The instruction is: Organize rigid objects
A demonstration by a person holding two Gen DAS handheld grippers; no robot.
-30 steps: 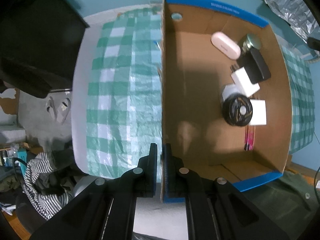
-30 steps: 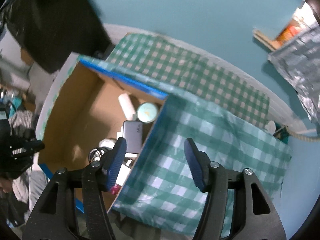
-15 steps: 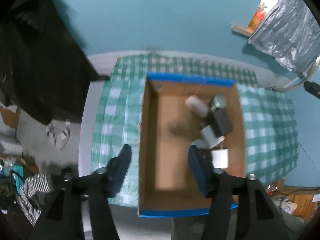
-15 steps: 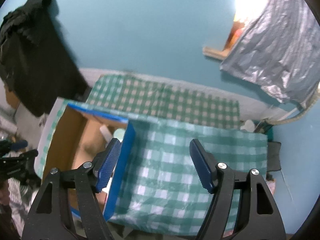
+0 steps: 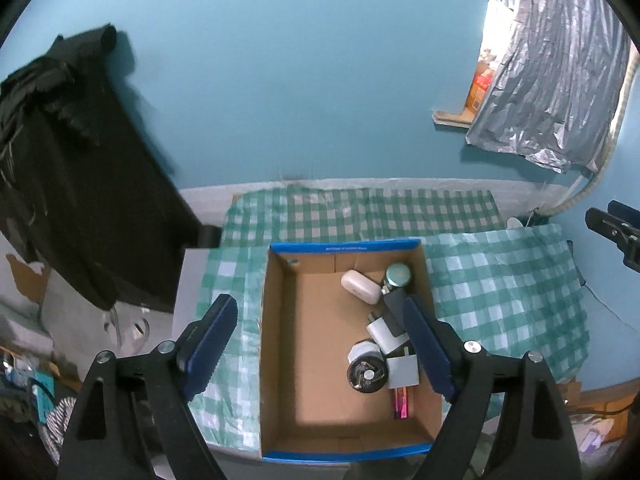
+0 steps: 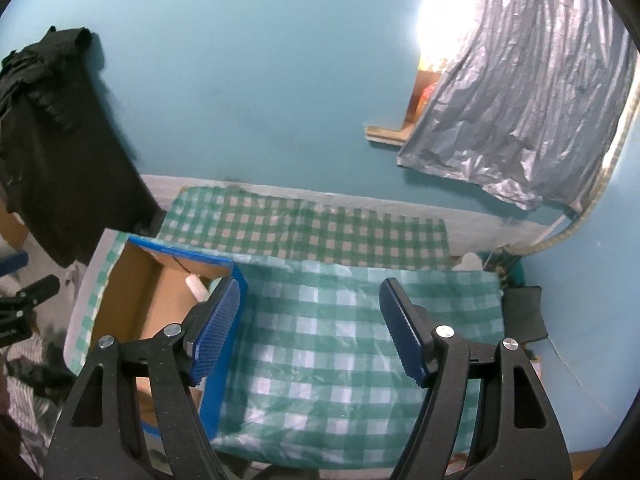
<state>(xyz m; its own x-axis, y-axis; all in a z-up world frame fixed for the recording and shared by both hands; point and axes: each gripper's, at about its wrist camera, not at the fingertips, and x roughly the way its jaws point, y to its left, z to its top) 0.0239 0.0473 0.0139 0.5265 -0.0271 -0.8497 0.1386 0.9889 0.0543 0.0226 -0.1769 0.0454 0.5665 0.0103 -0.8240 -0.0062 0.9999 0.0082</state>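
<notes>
A blue-rimmed cardboard box point(image 5: 344, 246) sits on the green checked cloth point(image 5: 500, 280). Inside, along its right side, lie a white case point(image 5: 360, 286), a round tin point(image 5: 398, 275), a black block point(image 5: 394, 308), a white charger point(image 5: 386, 334), a black round fan point(image 5: 368, 376), a white cube point(image 5: 404, 372) and a pink stick point(image 5: 401, 400). My left gripper point(image 5: 318, 304) hangs high above the box, its jaws opening wide with nothing held. My right gripper point(image 6: 310, 286) stands open and empty above the cloth point(image 6: 340, 340), right of the box point(image 6: 180, 254).
A black garment point(image 5: 60, 160) hangs on the left against the teal wall. A silver foil sheet point(image 5: 552, 80) covers a window at upper right. Clutter and striped fabric point(image 5: 60, 412) lie on the floor to the left. A cable point(image 6: 560, 236) runs by the table's far right corner.
My left gripper was shut on the box's left wall; it let go, opened wide and rose. My right gripper also rose and drew back, so box and table look smaller.
</notes>
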